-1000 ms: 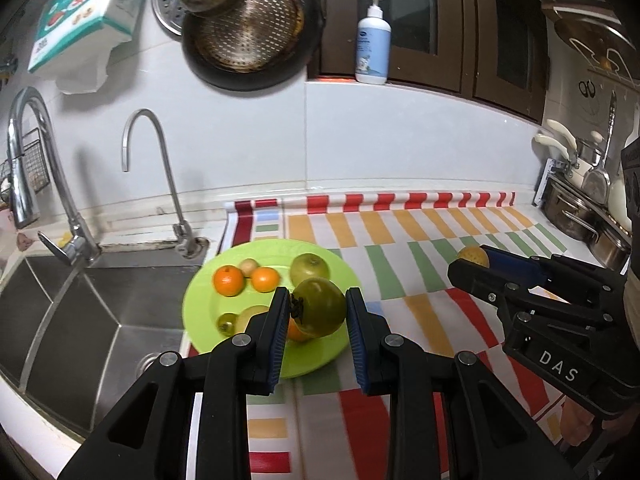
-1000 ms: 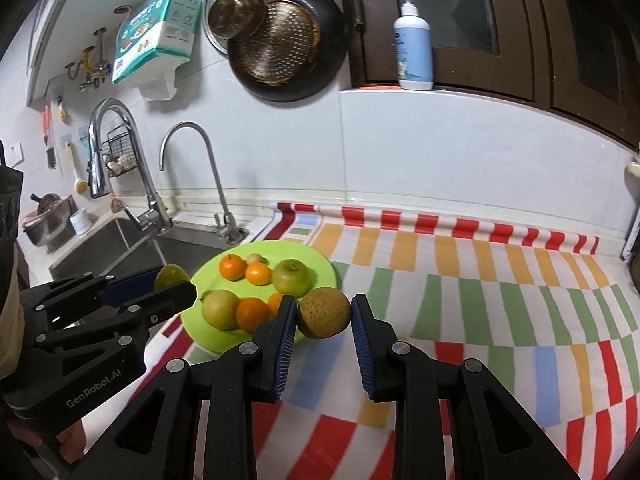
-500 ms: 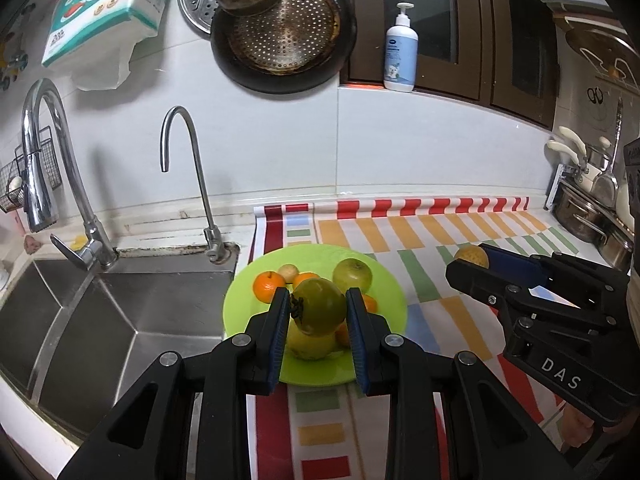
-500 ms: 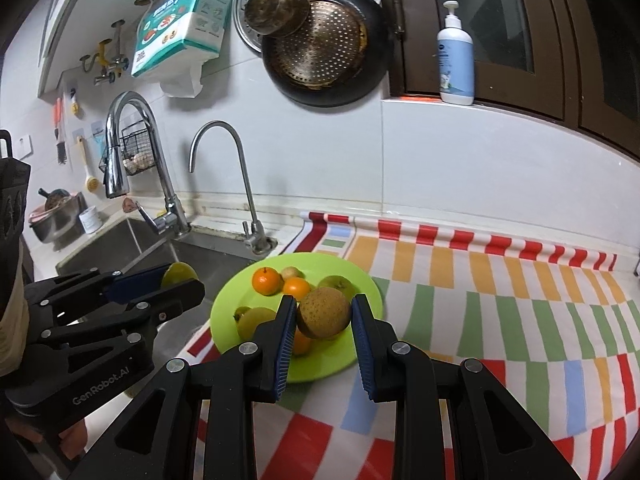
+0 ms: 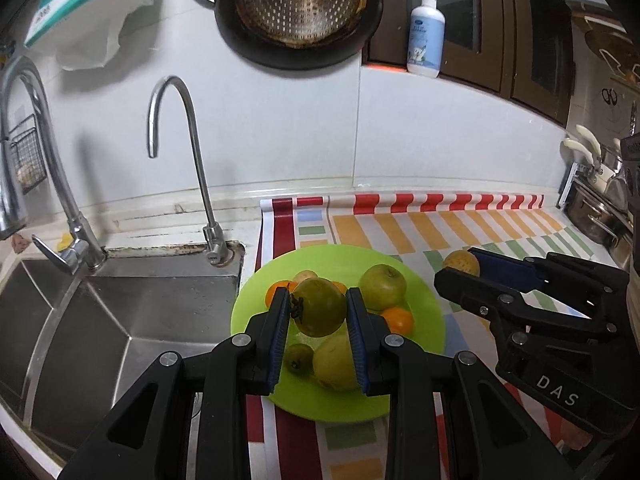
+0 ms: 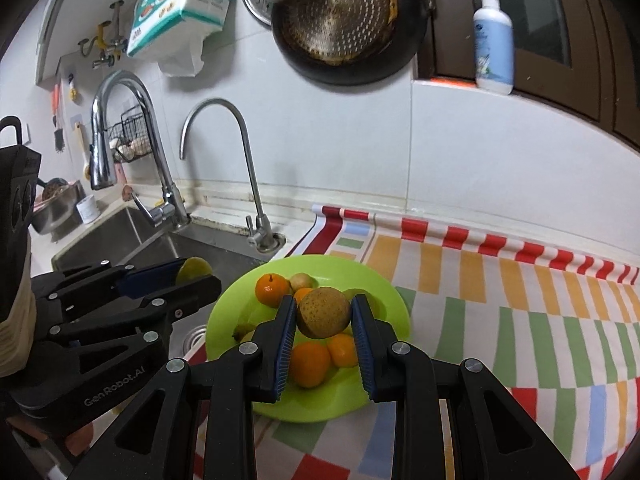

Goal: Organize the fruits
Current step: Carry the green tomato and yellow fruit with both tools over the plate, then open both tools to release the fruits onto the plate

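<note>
My left gripper (image 5: 318,312) and right gripper (image 6: 323,314) are black plastic, blue ribbed pads, silver screws; white lettering marks their sides.

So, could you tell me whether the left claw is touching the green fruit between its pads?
Touching. The left wrist view shows both blue pads of the left claw pressed against the sides of the green fruit, holding it above the green plate.

plate (image 5: 424,304) on mat (image 5: 400,232) | sink (image 5: 120,320) left | faucet (image 5: 188,160) behind sink
</note>
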Demonstrator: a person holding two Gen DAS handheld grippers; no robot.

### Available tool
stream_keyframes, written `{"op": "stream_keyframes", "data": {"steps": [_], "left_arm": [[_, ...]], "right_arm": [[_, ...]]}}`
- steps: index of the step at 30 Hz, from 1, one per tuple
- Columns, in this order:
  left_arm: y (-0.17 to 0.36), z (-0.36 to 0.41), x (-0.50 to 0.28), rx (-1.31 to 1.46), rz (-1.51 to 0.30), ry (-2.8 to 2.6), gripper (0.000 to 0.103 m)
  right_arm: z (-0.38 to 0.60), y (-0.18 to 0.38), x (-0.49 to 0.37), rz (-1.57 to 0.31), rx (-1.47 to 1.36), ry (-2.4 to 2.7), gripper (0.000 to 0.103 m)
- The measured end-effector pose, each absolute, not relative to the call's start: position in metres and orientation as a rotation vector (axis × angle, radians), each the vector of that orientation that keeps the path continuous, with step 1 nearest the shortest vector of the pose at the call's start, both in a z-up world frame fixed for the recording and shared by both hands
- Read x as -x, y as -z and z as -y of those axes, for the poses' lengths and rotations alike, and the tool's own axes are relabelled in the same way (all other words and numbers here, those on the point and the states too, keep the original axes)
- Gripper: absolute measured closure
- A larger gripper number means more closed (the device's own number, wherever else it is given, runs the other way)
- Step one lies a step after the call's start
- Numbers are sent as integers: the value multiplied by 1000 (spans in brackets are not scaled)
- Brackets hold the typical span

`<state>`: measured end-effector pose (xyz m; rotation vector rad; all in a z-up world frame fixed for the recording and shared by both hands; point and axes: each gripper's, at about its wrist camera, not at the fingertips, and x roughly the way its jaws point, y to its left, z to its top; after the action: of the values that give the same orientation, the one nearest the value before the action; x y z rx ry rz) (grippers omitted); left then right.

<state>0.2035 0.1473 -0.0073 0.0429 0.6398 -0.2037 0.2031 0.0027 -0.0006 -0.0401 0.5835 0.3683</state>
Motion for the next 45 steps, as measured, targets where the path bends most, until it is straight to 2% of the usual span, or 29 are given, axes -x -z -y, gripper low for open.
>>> {"op": "stream_keyframes", "data": {"steps": [15,20,28,30,33,34,36,39,41,45], "left_arm": [[37,-152,-244,-45,-720,222,72],[33,-153,-242,-44,-708,205,70],[21,-150,-217,-41,-674,194,70],[16,-147,-209,-43,-663,186,67],[9,-142,-193,-40,-643,179,66],[8,-140,-188,-42,-635,175,64],[4,-135,-175,-45,-611,158,53],[1,-129,-156,-44,-578,126,41],[-2,-125,-144,-46,-566,113,37],[-7,-114,-124,-57,-550,113,23]], "right_arm": [[-16,32,-247,-673,41,-399,74],[-11,29,-251,-664,15,-387,65],[7,21,-229,-640,8,-313,64],[13,19,-221,-638,7,-300,64],[22,14,-205,-628,10,-278,60],[24,13,-200,-622,11,-273,59],[30,9,-189,-604,19,-257,51],[40,2,-170,-565,38,-226,48],[47,-1,-158,-551,43,-210,39],[63,-6,-135,-533,28,-189,34]]}}
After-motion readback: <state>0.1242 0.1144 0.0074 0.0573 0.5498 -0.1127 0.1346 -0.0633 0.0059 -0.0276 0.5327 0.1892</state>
